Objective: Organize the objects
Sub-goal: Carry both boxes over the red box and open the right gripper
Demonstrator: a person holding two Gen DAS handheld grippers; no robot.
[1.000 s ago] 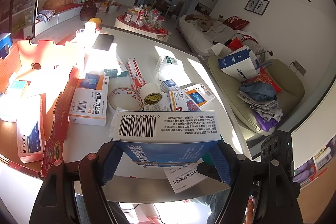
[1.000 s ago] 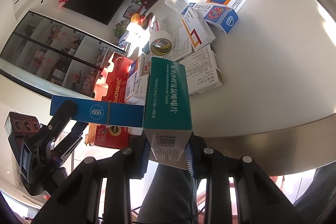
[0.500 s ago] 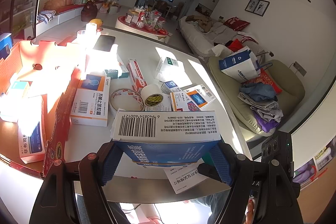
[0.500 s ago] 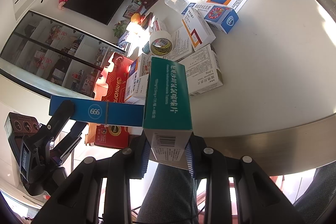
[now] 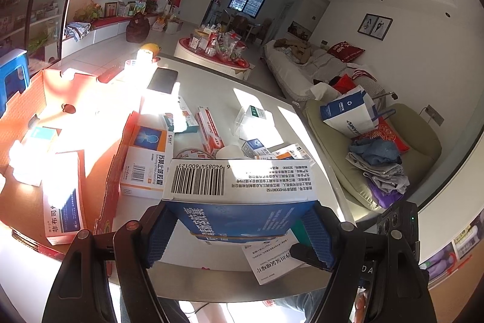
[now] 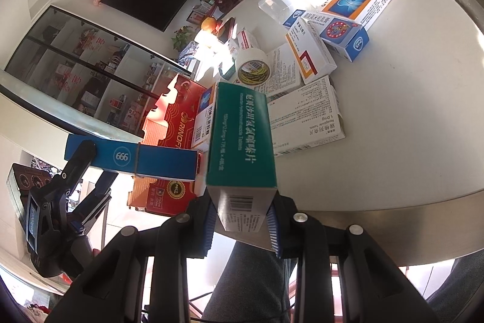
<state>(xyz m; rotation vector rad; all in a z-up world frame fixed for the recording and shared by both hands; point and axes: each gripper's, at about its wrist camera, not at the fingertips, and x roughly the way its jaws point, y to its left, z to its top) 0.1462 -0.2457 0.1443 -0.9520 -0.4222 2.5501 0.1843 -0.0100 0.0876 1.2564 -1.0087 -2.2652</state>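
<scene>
a: two boxes are up off the table, one in each tool. the left gripper (image 5: 239, 229) has its pads clamped on the long sides of the blue box (image 5: 242, 192), barcode face up; the right gripper (image 6: 240, 220) is closed on the end of the green box (image 6: 242, 138).

b: anything different from a second ago?

a: little. the left view has swung slightly toward the red carton (image 5: 60, 147), so more of its inside shows; the right view is unchanged. i judge both boxes are being carried to the carton, with neither released yet.

b: room in there?

a: some. a white box with a blue stripe (image 5: 62, 202) lies by the carton's near wall and a pale one (image 5: 33, 153) sits further in, with bare floor between them, though sun glare hides part of it.

b: edges to watch?

a: the carton's near wall stands just left of the blue box, so it likely has to go over that wall. the table's metal rim (image 6: 393, 220) runs right under both tools. loose boxes and a tape roll (image 6: 252, 67) crowd the middle of the table.
</scene>
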